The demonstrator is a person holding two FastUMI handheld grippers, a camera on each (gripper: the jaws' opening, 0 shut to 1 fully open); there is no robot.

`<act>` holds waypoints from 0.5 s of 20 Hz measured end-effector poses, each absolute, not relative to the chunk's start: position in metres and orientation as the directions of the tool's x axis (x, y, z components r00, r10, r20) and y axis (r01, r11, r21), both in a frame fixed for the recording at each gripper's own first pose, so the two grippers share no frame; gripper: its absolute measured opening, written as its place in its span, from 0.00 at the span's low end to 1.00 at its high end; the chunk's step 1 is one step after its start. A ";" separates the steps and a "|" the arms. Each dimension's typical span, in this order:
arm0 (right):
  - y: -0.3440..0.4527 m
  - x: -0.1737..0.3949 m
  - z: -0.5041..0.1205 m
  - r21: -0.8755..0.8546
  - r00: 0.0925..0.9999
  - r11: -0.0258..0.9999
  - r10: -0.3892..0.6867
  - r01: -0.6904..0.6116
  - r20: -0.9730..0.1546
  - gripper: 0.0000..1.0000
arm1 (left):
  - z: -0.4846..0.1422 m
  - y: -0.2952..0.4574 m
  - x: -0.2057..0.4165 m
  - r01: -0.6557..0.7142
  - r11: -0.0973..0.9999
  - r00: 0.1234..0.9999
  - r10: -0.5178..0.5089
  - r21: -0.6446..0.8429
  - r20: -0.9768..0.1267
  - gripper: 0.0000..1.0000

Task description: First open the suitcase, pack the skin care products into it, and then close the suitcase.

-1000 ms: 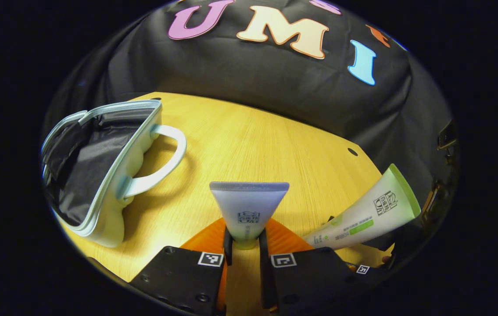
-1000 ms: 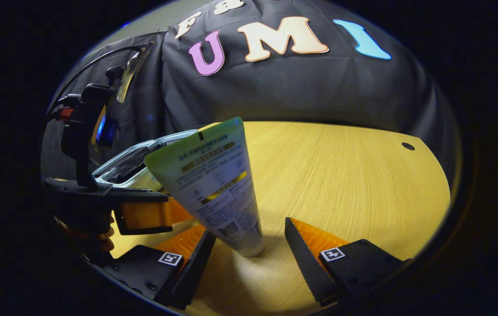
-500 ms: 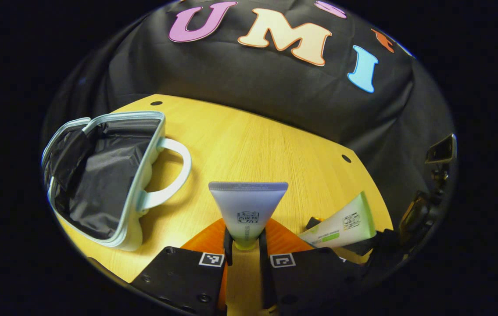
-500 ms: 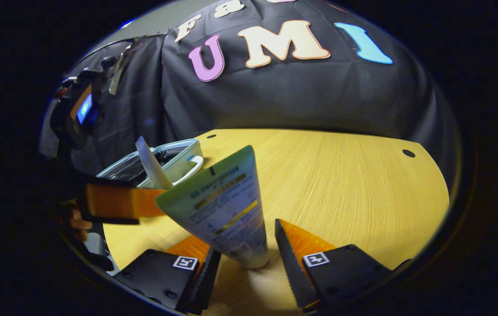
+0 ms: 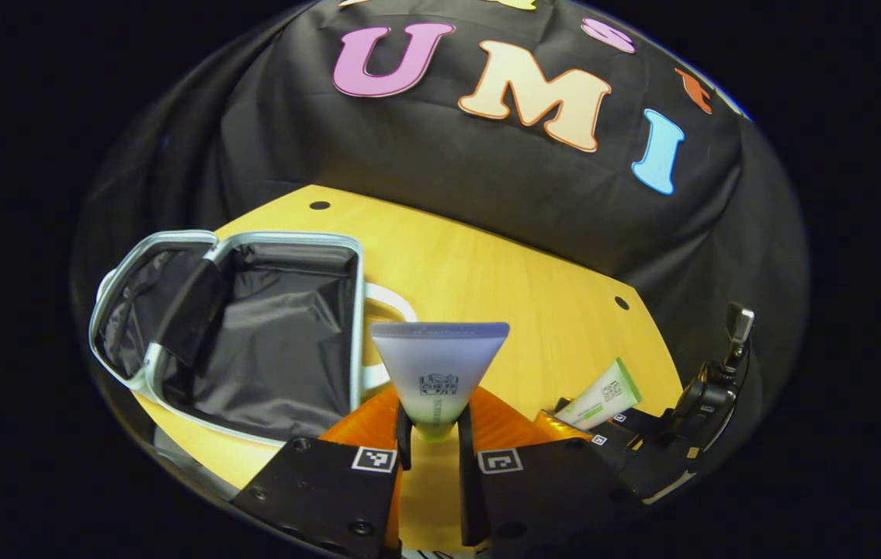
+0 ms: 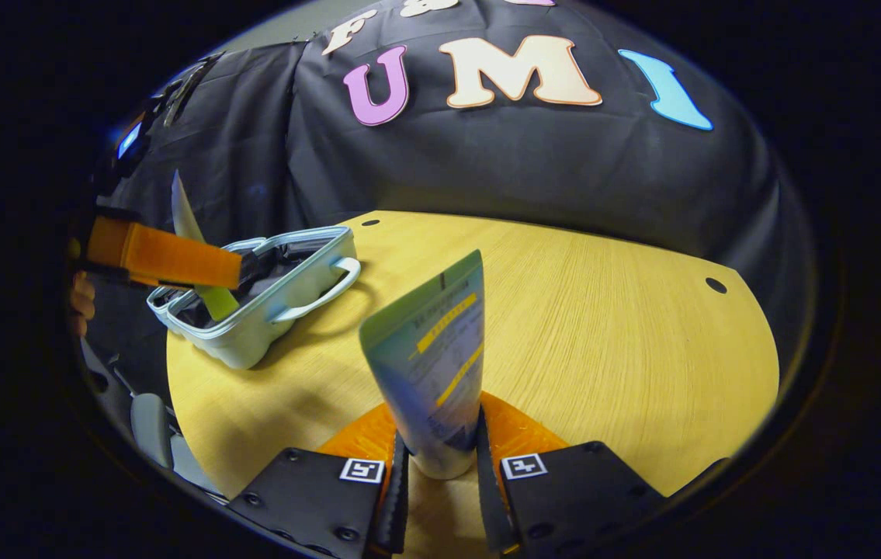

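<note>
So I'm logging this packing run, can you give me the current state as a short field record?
suitcase: open on the table, dark lining showing, nothing seen inside
left gripper: shut on pale tube, raised near the suitcase
right gripper: shut on green-edged tube
stage: both tubes held, none packed yet
</note>
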State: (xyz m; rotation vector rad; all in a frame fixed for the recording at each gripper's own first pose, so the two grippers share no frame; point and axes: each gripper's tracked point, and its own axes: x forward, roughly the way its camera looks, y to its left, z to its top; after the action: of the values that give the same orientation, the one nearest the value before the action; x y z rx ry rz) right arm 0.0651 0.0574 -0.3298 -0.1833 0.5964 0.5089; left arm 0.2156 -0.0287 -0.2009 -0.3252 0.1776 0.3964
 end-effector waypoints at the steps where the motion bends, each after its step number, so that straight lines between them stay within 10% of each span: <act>1: 0.061 0.063 -0.326 -0.020 0.711 0.865 0.398 -0.501 -0.580 0.39 | -0.196 -0.013 0.206 -0.415 0.869 0.904 0.360 -0.268 -0.232 0.23; 10: 0.126 0.043 -0.277 -0.013 0.727 0.915 0.312 -0.404 -0.612 0.37 | -0.215 0.094 0.159 -0.400 0.885 0.857 0.268 -0.240 -0.441 0.23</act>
State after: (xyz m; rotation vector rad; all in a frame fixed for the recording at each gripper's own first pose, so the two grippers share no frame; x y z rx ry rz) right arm 0.0433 0.1255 -0.2773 -0.1490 0.6458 0.3959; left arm 0.1586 0.0944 -0.2151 -0.3333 0.4106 0.3575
